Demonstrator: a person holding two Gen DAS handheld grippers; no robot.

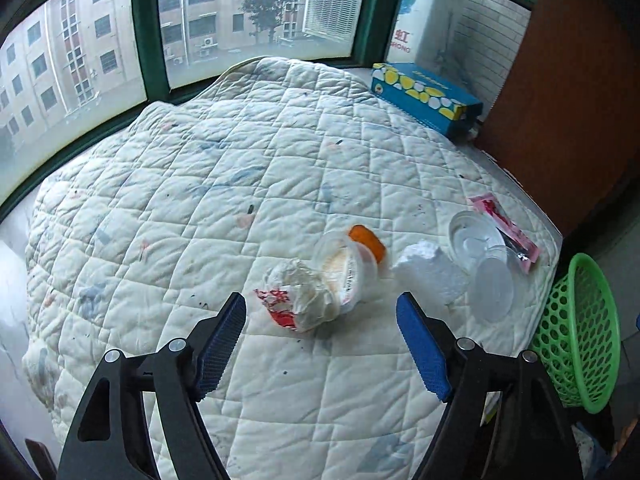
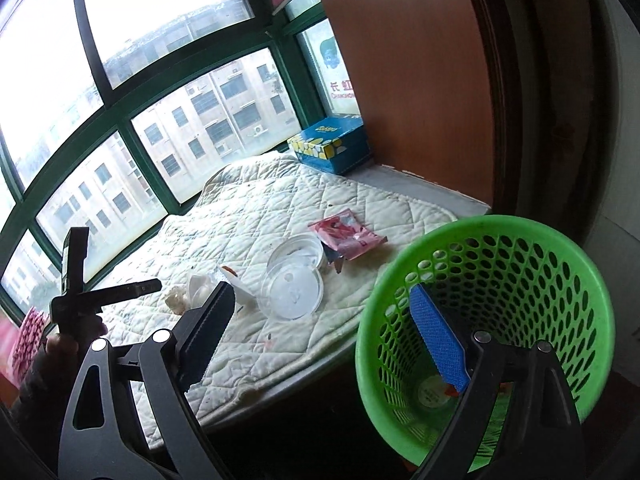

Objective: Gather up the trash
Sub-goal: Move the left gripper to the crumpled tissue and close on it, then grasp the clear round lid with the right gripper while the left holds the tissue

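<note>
Trash lies on a white quilted pad (image 1: 192, 200): a crumpled white and red wrapper (image 1: 298, 300), a lying plastic cup (image 1: 348, 268) with an orange lid (image 1: 367, 242), a white foam piece (image 1: 428, 270), clear plastic lids (image 1: 480, 256) and a pink sachet (image 1: 504, 226). My left gripper (image 1: 320, 304) is open just above the wrapper, its blue pads on either side and apart from it. My right gripper (image 2: 320, 294) is open and empty beside the green basket (image 2: 520, 264), its right finger over the basket's mouth. The clear lids (image 2: 294, 280) and the sachet (image 2: 348, 236) lie beyond it.
A blue tissue box (image 1: 424, 98) stands at the pad's far corner by the green-framed window (image 1: 152, 40). A brown wooden panel (image 2: 400, 80) rises on the right. The basket stands off the pad's right edge with some scraps (image 2: 432, 394) at its bottom. A hand (image 2: 64, 344) holds the left tool.
</note>
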